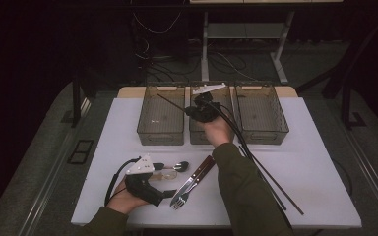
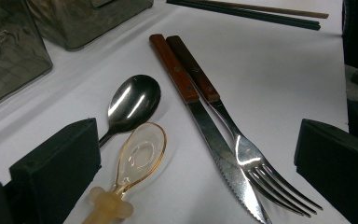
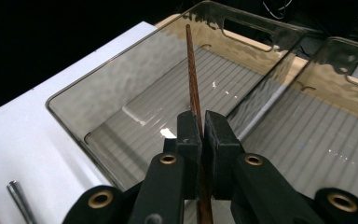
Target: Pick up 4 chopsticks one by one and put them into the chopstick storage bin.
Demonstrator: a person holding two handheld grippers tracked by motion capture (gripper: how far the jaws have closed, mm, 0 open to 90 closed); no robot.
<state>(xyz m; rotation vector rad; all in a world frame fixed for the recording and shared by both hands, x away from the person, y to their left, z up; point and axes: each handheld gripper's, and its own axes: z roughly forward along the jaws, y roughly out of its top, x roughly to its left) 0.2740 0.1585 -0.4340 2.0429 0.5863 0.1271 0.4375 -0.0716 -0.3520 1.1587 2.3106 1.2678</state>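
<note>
My right gripper [image 1: 200, 106] hovers over the middle clear bin [image 1: 203, 137], shut on a thin brown chopstick [image 1: 171, 102] whose far end reaches out over the left bin [image 1: 160, 133]. In the right gripper view the pads [image 3: 189, 133] pinch the chopstick [image 3: 192, 70] above the left bin's ribbed floor [image 3: 121, 135]. My left gripper [image 1: 163, 180] rests low at the table's front left, open. Between its jaws [image 2: 198, 135] lie a steel spoon [image 2: 133, 100], a clear amber spoon [image 2: 140, 154], a wooden-handled knife [image 2: 186, 88] and a matching fork [image 2: 256, 165].
A third clear bin [image 1: 262, 135] stands at the right of the row. Dark loose chopsticks [image 1: 270, 182] lie slanted on the white table right of my right forearm, and they show as chopsticks [image 2: 251, 11] far off in the left gripper view. Cables and table legs sit beyond the far edge.
</note>
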